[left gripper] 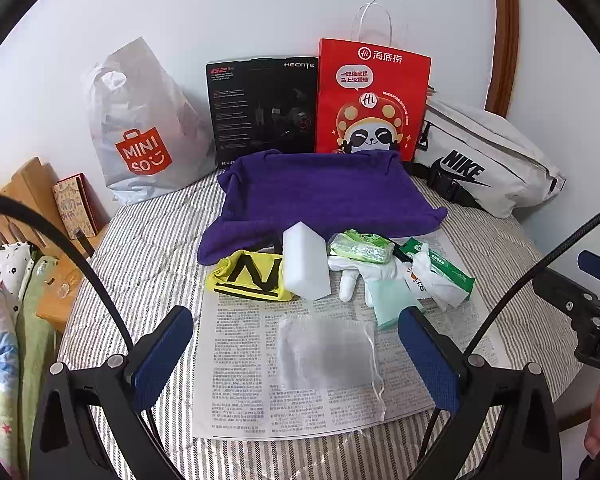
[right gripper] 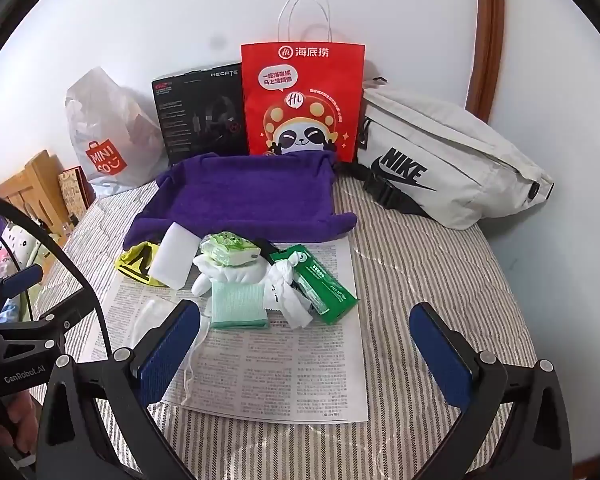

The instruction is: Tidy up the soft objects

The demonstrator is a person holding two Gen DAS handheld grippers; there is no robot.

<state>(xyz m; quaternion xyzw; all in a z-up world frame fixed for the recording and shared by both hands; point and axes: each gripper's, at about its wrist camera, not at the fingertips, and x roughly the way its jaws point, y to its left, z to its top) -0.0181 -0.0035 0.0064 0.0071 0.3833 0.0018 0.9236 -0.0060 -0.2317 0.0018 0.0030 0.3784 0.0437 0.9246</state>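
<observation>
The left gripper [left gripper: 296, 356] and right gripper [right gripper: 306, 354] hang wide open, holding nothing. On the newspaper [left gripper: 244, 360] lie a translucent mesh pouch [left gripper: 326, 354], white sponge block [left gripper: 305, 264], yellow cloth [left gripper: 246, 276], white gloves [left gripper: 354, 276] and green packets, just before the purple towel tray [left gripper: 324, 196].
</observation>
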